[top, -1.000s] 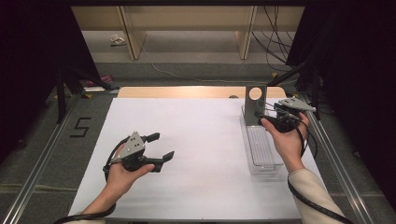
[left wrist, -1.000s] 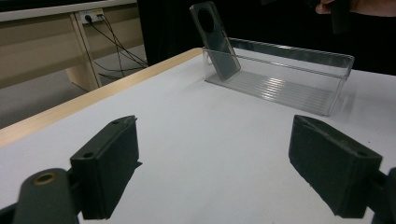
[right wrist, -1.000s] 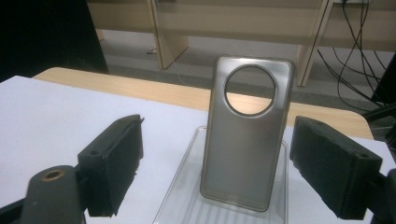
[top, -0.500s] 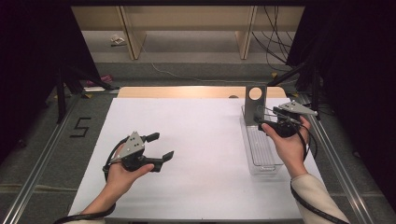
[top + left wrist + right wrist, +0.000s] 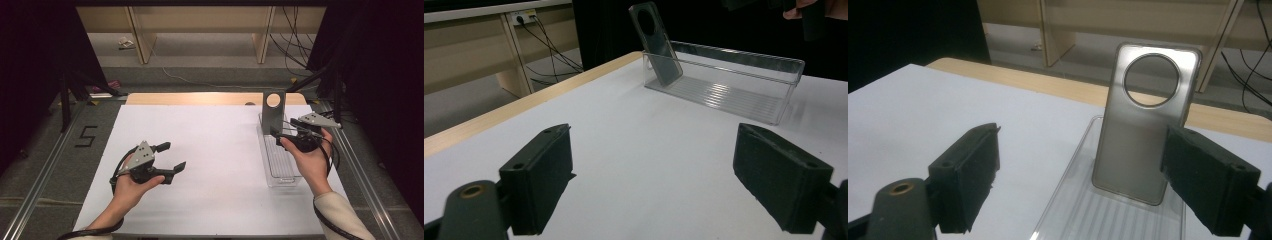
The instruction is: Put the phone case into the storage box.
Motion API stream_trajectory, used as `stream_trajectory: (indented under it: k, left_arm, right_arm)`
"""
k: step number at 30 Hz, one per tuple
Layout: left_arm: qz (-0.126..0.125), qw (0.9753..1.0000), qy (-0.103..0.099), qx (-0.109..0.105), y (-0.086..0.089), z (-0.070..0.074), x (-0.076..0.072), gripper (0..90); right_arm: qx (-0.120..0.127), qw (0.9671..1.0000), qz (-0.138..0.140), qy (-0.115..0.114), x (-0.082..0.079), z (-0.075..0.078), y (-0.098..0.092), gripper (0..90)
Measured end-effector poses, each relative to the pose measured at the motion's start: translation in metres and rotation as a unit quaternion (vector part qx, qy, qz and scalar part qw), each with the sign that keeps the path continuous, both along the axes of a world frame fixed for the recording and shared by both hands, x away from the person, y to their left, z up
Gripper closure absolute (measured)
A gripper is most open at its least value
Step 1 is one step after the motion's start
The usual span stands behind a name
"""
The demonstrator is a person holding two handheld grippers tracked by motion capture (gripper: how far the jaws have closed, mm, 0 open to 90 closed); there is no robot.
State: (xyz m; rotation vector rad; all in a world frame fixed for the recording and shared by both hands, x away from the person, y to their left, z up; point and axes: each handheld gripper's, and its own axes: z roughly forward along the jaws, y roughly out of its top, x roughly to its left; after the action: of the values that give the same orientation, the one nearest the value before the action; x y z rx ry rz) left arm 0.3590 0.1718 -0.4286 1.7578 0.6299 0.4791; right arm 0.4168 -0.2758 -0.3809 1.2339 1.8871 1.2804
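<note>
**A:** White table top (image 5: 215, 165), wooden strip along the far edge, dark curtains either side. Where's the phone case?

**B:** Phone case (image 5: 1143, 120) stands near upright at the far end of the clear tray (image 5: 280, 170), leaning on the end wall, round camera cut-out at the top. Tray sits on the table's right side, long axis running away from the person.

**A:** Right gripper?

**B:** Right gripper (image 5: 295, 137) hovers over the tray, just short of the case. Jaws wide apart, nothing between them. In its own view the case sits between the jaws but farther off, no contact.

**A:** Left?

**B:** Left gripper (image 5: 170, 157) is low over the table on the left, well apart from the tray, pointed toward it. Jaws spread, empty.
</note>
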Motion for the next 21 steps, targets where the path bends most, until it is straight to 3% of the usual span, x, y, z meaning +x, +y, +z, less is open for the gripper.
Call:
stream_trajectory:
  k: [21]
  left_arm:
    - [0.000, 1.0000, 0.000, -0.001, 0.000, 0.001, 0.000, 15.9]
  right_arm:
    - [0.010, 0.9997, 0.020, 0.000, -0.022, -0.003, -0.006, 17.2]
